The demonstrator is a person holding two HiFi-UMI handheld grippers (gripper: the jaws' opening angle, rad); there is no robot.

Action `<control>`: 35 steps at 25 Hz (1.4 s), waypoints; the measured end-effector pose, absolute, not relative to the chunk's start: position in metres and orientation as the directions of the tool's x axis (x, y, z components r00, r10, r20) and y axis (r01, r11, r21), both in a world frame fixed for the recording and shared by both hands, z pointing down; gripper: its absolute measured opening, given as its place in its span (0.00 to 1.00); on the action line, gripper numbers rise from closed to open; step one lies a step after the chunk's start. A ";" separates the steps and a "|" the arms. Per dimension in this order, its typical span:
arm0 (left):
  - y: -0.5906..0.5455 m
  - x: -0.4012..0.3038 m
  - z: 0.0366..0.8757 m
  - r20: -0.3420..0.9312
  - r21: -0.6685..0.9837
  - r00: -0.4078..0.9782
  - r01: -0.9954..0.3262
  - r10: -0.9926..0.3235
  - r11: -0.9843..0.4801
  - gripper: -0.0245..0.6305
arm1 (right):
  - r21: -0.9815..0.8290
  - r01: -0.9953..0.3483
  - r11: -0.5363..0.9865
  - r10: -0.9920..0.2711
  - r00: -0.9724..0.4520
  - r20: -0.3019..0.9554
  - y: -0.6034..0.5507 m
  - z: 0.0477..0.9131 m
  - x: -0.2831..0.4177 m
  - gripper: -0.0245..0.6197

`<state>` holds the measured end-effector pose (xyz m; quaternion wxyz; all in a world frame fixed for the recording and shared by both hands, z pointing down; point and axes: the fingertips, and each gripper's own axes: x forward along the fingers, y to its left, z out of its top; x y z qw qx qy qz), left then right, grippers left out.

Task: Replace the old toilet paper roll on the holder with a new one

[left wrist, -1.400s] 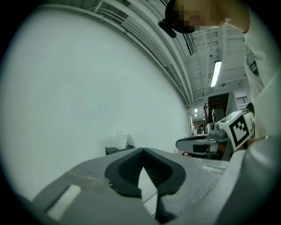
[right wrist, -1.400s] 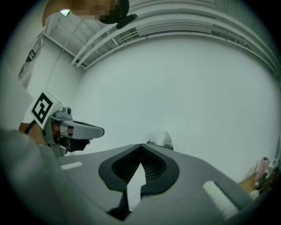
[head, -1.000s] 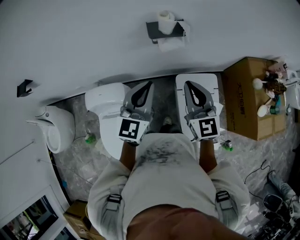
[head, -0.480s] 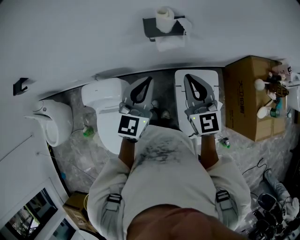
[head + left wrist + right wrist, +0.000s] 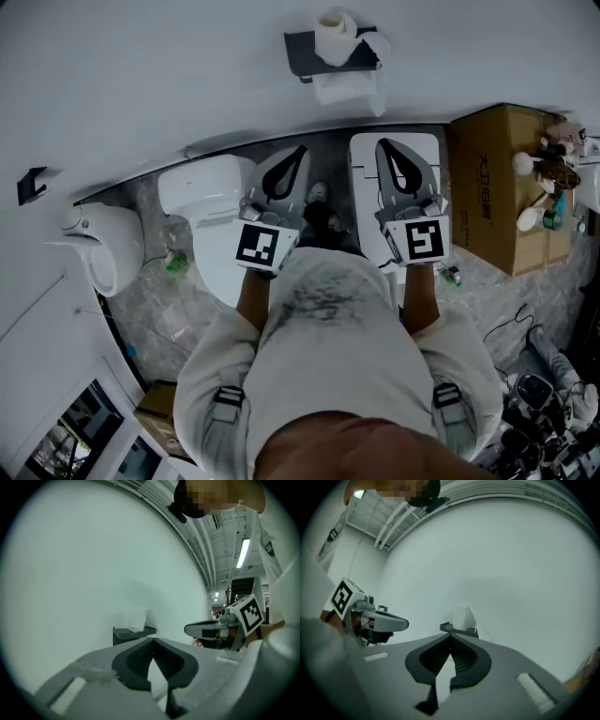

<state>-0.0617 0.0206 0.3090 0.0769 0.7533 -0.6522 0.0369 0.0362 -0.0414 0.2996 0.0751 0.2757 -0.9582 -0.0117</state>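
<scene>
Before the wall holder (image 5: 305,49) and its toilet paper roll (image 5: 330,37), left hand-held gripper (image 5: 299,152) and right hand-held gripper (image 5: 382,146) aim forward, clenched empty, presumably readied to reach.

A plain white wall (image 5: 169,84) meets grey marbled floor (image 5: 155,314); along it stand a toilet (image 5: 199,192), urinal (image 5: 105,246) and cardboard box (image 5: 492,192).

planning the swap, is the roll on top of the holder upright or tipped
Upright: the roll stands on end on the holder, core hole upward.
</scene>
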 end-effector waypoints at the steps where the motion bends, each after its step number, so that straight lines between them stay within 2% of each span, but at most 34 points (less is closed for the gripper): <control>1: 0.017 -0.064 0.311 0.159 0.070 0.150 -0.988 -0.976 -0.141 0.02 | 0.062 -0.529 0.846 -0.532 -0.834 0.143 -0.044 0.302 0.034 0.04; 24: -0.046 -0.096 0.372 0.226 0.110 0.215 -0.975 -0.950 -0.194 0.03 | 0.058 -0.588 0.807 -0.585 -0.782 0.212 -0.110 0.360 0.005 0.04; 35: -0.061 -0.101 0.387 0.231 0.120 0.255 -0.965 -0.939 -0.233 0.12 | 0.072 -0.615 0.786 -0.614 -0.759 0.218 -0.126 0.375 0.002 0.04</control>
